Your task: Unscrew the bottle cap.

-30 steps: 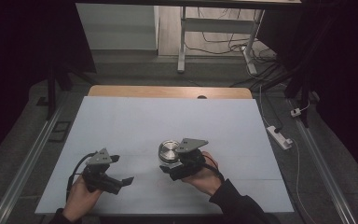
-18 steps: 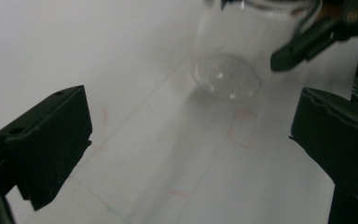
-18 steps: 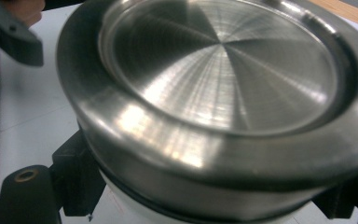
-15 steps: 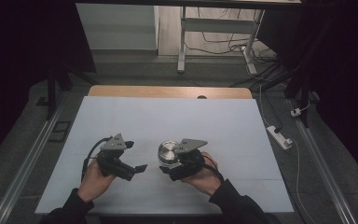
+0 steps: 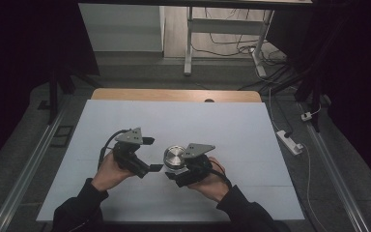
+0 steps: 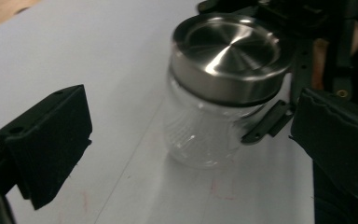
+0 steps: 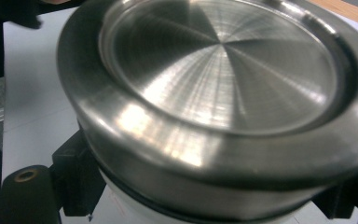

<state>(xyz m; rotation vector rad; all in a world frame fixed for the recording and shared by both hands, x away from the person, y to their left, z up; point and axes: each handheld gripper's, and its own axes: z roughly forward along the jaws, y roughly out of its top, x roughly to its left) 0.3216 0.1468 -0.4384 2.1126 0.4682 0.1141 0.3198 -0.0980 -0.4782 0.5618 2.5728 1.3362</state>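
Brushed steel is catching the light on the round metal lid (image 5: pixel 174 156) of a small clear glass jar (image 6: pixel 200 137), which is standing upright on the pale grey-white tabletop (image 5: pixel 232 130), a little toward six o'clock from the tabletop's middle in the high view. The lid is sitting on the jar's mouth, with a dark seal ring showing just under its rim.

At the jar's four o'clock side in the high view, the right gripper (image 5: pixel 176 175) is clamping the glass body below the lid; its black jaws are pressing on the jar from both sides, as the right gripper view shows at the lower corners under the lid's edge. The hand behind it is lying at five o'clock from the jar, sleeve reaching in from the bottom edge.

At the jar's nine o'clock in the high view, the left gripper (image 5: pixel 150 154) is hovering just beside the jar and pointing toward three o'clock. Its two black jaws are standing wide apart with nothing between the pads. In the left gripper view, one jaw is sitting at eight o'clock and the other at four o'clock, with the jar at one o'clock ahead of them and apart from both.

Beyond the tabletop, at two o'clock in the high view, a white power strip (image 5: pixel 290 141) is lying on the dark floor (image 5: pixel 348 159).
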